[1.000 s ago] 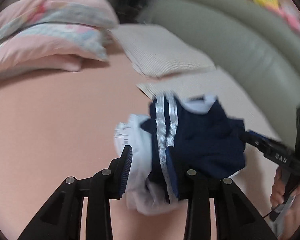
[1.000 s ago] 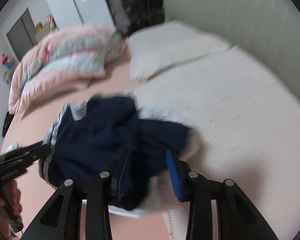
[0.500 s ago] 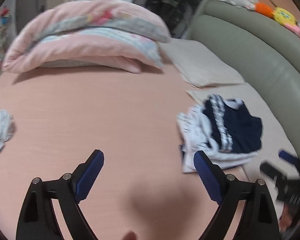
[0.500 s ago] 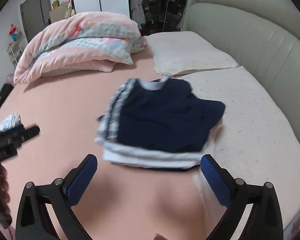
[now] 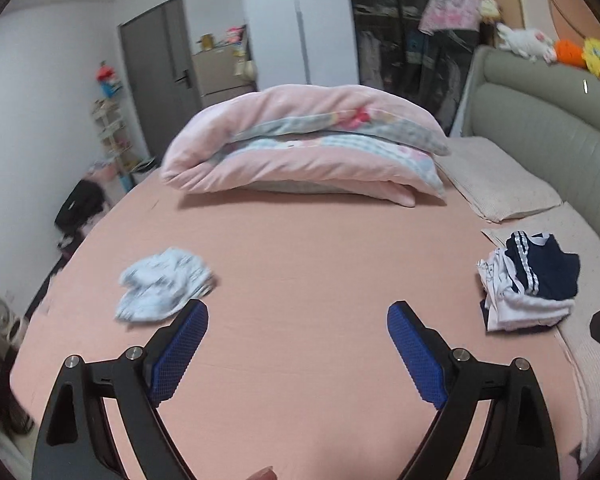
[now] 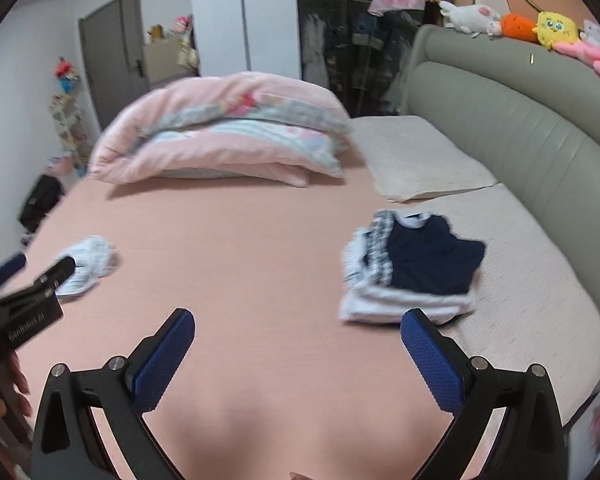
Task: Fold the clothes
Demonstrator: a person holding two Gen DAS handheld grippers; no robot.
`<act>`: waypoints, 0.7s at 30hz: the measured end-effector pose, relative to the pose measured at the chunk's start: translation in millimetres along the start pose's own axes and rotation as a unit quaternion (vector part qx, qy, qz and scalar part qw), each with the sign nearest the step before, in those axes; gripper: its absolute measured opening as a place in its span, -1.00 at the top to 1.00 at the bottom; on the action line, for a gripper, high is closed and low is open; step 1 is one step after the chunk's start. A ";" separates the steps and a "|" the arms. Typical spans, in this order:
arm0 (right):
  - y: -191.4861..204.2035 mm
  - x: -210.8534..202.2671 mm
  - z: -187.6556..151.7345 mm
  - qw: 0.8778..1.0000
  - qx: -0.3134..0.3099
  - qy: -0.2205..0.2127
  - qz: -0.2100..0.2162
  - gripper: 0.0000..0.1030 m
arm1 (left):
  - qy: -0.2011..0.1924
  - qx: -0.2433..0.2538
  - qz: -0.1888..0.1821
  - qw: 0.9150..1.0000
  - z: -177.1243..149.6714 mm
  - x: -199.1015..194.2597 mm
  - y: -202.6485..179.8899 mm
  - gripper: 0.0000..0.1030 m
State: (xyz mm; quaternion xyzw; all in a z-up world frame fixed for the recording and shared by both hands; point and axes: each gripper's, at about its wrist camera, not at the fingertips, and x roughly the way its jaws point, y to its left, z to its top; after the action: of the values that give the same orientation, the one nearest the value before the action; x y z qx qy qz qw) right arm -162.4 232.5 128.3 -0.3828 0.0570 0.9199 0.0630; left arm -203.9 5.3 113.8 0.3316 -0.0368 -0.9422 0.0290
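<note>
A folded navy garment with white side stripes [image 5: 540, 276] lies on top of folded white clothes at the right side of the pink bed; it also shows in the right wrist view [image 6: 424, 264]. A crumpled white and pale blue garment [image 5: 160, 284] lies on the left of the bed, also in the right wrist view [image 6: 88, 260]. My left gripper [image 5: 298, 320] is open and empty above the bare sheet. My right gripper [image 6: 298, 324] is open and empty, just short of the folded pile.
A folded pink quilt [image 5: 300, 148] lies at the far side of the bed. A beige pillow [image 6: 416, 160] and a beige mat [image 6: 540, 272] sit by the grey-green headboard [image 6: 520, 120]. Plush toys line its top. The left gripper body [image 6: 20, 304] shows at the left edge.
Both grippers let go of the navy garment, opened wide and pulled back from it. The folded pile now lies on the bed at the right.
</note>
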 end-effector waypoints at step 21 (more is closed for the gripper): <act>39.2 -120.9 -160.6 1.000 0.001 -0.008 -0.014 -1.00 | 0.019 -0.059 -0.018 0.998 -162.8 -117.7 47.6 -0.78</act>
State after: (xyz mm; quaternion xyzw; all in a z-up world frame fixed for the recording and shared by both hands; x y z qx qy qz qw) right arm 27.8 160.5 104.1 -0.3761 0.0518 0.9220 0.0762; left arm -8.7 -40.9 64.8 0.3477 0.0257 -0.9367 0.0328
